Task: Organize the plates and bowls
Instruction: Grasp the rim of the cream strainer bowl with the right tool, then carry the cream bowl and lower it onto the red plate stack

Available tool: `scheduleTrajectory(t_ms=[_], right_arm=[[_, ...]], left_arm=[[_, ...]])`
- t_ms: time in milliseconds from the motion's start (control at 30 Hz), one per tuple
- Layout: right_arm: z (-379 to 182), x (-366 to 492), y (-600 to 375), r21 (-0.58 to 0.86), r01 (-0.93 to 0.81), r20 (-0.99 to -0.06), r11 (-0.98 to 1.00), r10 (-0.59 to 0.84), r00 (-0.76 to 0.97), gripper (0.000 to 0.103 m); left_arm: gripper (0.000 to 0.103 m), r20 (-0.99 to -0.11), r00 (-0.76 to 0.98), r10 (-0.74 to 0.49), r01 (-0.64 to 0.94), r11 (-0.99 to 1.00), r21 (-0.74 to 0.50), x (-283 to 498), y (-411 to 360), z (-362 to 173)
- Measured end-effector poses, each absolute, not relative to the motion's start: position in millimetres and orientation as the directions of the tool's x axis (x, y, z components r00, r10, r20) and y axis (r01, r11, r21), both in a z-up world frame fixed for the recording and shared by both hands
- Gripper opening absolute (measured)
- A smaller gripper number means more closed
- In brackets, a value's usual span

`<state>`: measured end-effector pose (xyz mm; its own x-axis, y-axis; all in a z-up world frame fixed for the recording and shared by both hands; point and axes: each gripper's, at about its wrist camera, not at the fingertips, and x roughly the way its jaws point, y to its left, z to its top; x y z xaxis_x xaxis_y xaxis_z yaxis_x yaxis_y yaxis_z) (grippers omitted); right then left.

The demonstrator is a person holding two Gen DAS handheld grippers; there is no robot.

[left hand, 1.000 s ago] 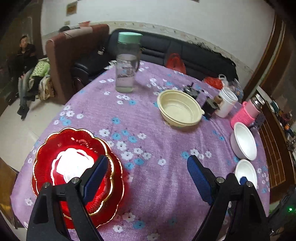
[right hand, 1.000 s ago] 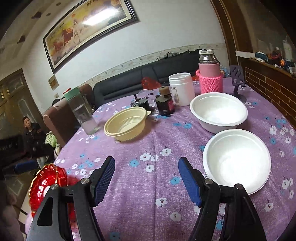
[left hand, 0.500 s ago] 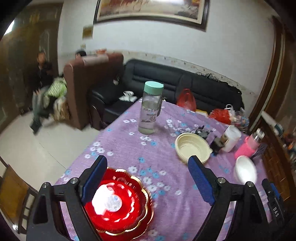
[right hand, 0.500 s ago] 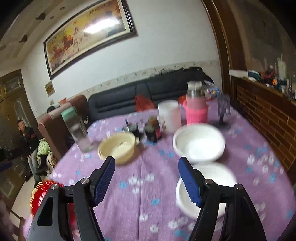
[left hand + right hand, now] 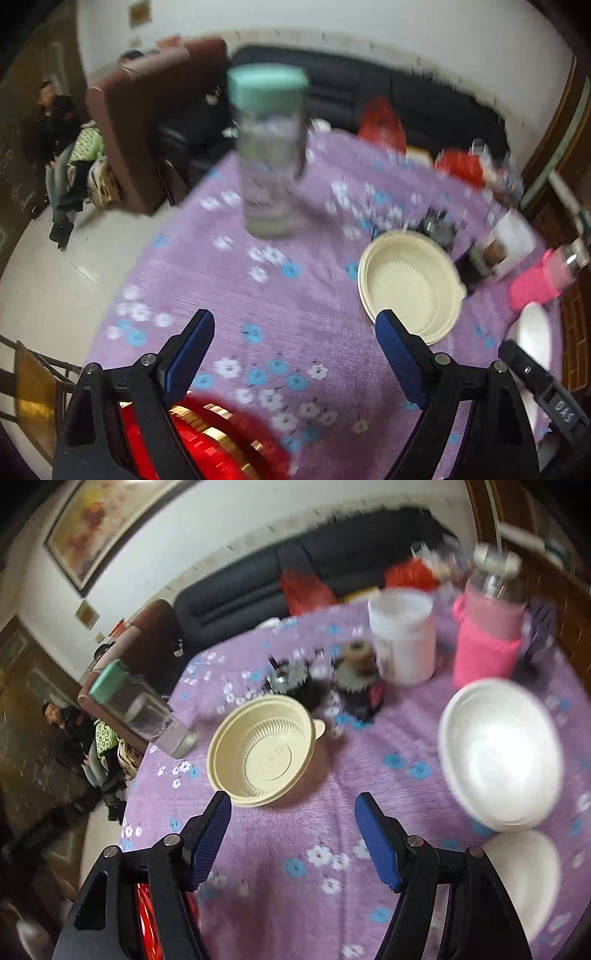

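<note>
Both the left gripper [image 5: 293,341] and the right gripper [image 5: 293,823] stand wide with nothing between their blue pads, the jaws having just narrowed slightly. The round cream plastic bowl [image 5: 263,751] sits mid-table on the purple flowered tablecloth [image 5: 314,830], just beyond the right gripper. It stands mouth up with no long axis, its small tab handle [image 5: 319,725] pointing far-right, so the grip is best taken across the near rim, one pad inside.
</note>
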<state>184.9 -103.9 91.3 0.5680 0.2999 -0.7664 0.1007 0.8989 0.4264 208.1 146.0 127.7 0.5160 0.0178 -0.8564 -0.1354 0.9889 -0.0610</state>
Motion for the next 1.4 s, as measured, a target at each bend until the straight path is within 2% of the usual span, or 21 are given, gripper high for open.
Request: scheduleTrajectory(t_ms=[67, 200, 367, 433, 533, 600, 633, 700, 733, 767, 833, 1033, 1267, 1400], right_arm=[[77, 196, -104, 0.448, 0.125, -0.771, 0.885, 0.312, 0.555, 0.071], [54, 222, -105, 0.478, 0.189, -0.783, 0.858, 0.319, 0.534, 0.071], [36, 246, -102, 0.494, 0.217, -0.788, 0.842, 0.328, 0.522, 0.070], [33, 253, -97, 0.481, 0.216, -0.794, 0.850, 0.318, 0.518, 0.067], [22, 264, -88, 0.463, 0.207, -0.808, 0.862, 0.315, 0.498, 0.055], [13, 268, -82, 0.458, 0.204, -0.815, 0.865, 0.317, 0.485, 0.041], [10, 270, -80, 0.459, 0.201, -0.817, 0.866, 0.322, 0.478, 0.036], [4, 270, -77, 0.464, 0.202, -0.820, 0.863, 0.332, 0.467, 0.021], [3, 269, -76, 0.466, 0.196, -0.819, 0.863, 0.337, 0.465, 0.019], [4, 266, -74, 0.471, 0.180, -0.813, 0.864, 0.345, 0.469, 0.018], [12, 258, -71, 0.431, 0.167, -0.816, 0.887, 0.304, 0.492, 0.018], [46, 219, -64, 0.464, 0.096, -0.774, 0.881, 0.351, 0.527, 0.017], [93, 144, -26, 0.466, -0.056, -0.730, 0.883, 0.419, 0.540, 0.017], [109, 103, 17, 0.445, -0.160, -0.723, 0.881, 0.459, 0.516, 0.018]], left_arm=[[0.081, -0.879, 0.477, -0.003, -0.117, 0.991, -0.067, 228, 131, 106], [0.081, -0.911, 0.410, -0.047, -0.122, 0.987, -0.106, 258, 116, 72], [0.081, -0.918, 0.395, -0.047, -0.134, 0.985, -0.108, 285, 107, 49], [0.081, -0.919, 0.393, -0.035, -0.138, 0.986, -0.096, 292, 107, 44], [0.081, -0.928, 0.369, -0.051, -0.154, 0.981, -0.115, 303, 107, 33], [0.081, -0.936, 0.348, -0.050, -0.157, 0.981, -0.111, 307, 104, 24], [0.078, -0.939, 0.339, -0.058, -0.153, 0.981, -0.116, 307, 102, 21], [0.043, -0.952, 0.297, -0.072, -0.136, 0.984, -0.117, 307, 98, 14], [0.037, -0.950, 0.306, -0.057, -0.123, 0.987, -0.098, 305, 94, 15], [0.023, -0.949, 0.300, -0.094, -0.100, 0.986, -0.130, 302, 92, 17], [0.022, -0.948, 0.298, -0.111, -0.110, 0.983, -0.150, 294, 94, 23], [0.020, -0.930, 0.346, -0.123, -0.094, 0.982, -0.164, 243, 106, 64], [0.020, -0.898, 0.433, -0.081, -0.078, 0.989, -0.127, 139, 152, 120], [0.021, -0.886, 0.462, -0.032, -0.114, 0.989, -0.095, 82, 189, 132]])
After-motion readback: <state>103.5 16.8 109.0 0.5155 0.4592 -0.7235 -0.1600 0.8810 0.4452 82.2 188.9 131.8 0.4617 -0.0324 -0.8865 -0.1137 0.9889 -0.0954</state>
